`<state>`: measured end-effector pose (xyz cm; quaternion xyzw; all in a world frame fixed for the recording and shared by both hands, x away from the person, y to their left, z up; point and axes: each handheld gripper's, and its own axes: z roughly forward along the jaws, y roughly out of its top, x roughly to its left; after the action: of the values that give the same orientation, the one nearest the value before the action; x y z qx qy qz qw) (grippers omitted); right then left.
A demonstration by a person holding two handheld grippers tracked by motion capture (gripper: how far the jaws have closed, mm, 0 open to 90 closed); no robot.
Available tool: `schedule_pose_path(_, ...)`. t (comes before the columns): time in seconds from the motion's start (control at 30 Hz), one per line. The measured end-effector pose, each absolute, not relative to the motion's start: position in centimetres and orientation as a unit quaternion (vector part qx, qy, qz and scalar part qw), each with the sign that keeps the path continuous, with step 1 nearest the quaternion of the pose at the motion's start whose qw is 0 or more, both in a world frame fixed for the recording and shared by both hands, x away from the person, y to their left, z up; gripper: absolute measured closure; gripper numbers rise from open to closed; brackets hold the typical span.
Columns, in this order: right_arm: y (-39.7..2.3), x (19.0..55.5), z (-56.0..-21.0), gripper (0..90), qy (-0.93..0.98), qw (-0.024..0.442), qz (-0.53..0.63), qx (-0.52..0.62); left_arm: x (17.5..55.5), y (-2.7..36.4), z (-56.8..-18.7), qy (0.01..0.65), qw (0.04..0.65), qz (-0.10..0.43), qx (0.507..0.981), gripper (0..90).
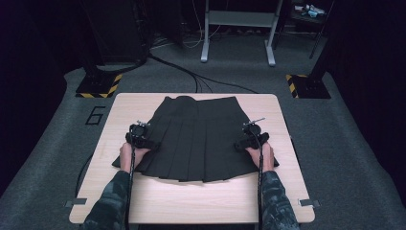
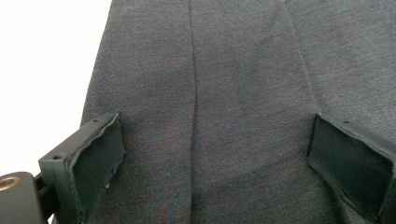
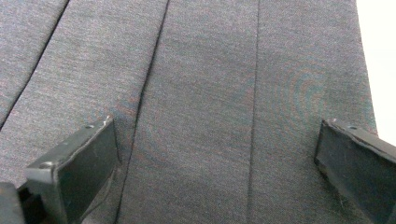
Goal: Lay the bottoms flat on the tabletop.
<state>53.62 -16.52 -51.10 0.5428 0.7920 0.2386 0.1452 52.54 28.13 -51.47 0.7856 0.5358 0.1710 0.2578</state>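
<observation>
At the near edge of the counter (image 1: 191,201), at six o'clock in the high view, the person's two forearms come in and run forward to the grippers. The left gripper (image 1: 141,140) sits at about nine o'clock of the pleated skirt (image 1: 196,139), over its left side edge; the right gripper (image 1: 250,139) sits at about three o'clock, over the right side edge. Both lie level with each other, roughly halfway up the garment.

In the left gripper view the jaws stand wide apart, with dark cloth (image 2: 210,93) spanning the whole gap and a pleat line running straight away at twelve o'clock; the skirt's edge and the bright counter (image 2: 46,70) lie off toward ten o'clock. In the right gripper view the jaws are likewise wide, nothing pinched, pleats (image 3: 201,93) running away at twelve and the cloth's edge meeting the counter (image 3: 380,46) at about two o'clock.

So the cloth lies directly under and ahead of both pairs of jaws, and each outer jaw is near a side edge. The skirt's long axis runs from the wide hem at six o'clock to the narrower waistband (image 1: 201,99) at twelve, near the far edge. Each hand is nearest its own side, so I judge the coming grasp to be symmetrical, one edge per gripper.
</observation>
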Motion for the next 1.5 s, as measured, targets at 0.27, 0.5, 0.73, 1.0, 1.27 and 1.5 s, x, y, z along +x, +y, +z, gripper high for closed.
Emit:
schedule_pose_path(0.27, -16.6, 54.1, -51.2, 0.0, 0.788, 0.151, 0.249, 0.542, 53.3, 28.1, -51.3, 0.537, 0.253, 0.166, 0.788, 3.8)
schedule_pose_path(0.5, -17.9, 52.9, -49.9, 0.0, 0.778, 0.137, 0.288, 0.542, 52.0, 29.2, -49.9, 0.538, 0.28, 0.164, 0.778, 5.4)
schedule_pose_path(0.73, -18.6, 48.5, -47.3, 0.0, 0.777, 0.171, 0.309, 0.521, 47.3, 30.3, -47.2, 0.511, 0.33, 0.179, 0.773, 4.4)
schedule_pose_path(1.0, -20.6, 42.5, -47.1, 0.0, 0.775, 0.199, 0.316, 0.51, 40.9, 32.5, -47.6, 0.498, 0.321, 0.207, 0.779, 4.6)
schedule_pose_path(1.27, -23.7, 37.7, -49.2, 0.0, 0.76, 0.211, 0.306, 0.533, 36.1, 34.9, -50.5, 0.519, 0.303, 0.211, 0.771, 4.4)
schedule_pose_path(1.5, -26.3, 35.9, -52.0, 0.0, 0.749, 0.219, 0.302, 0.548, 34.8, 36.4, -52.8, 0.535, 0.303, 0.212, 0.759, 2.1)
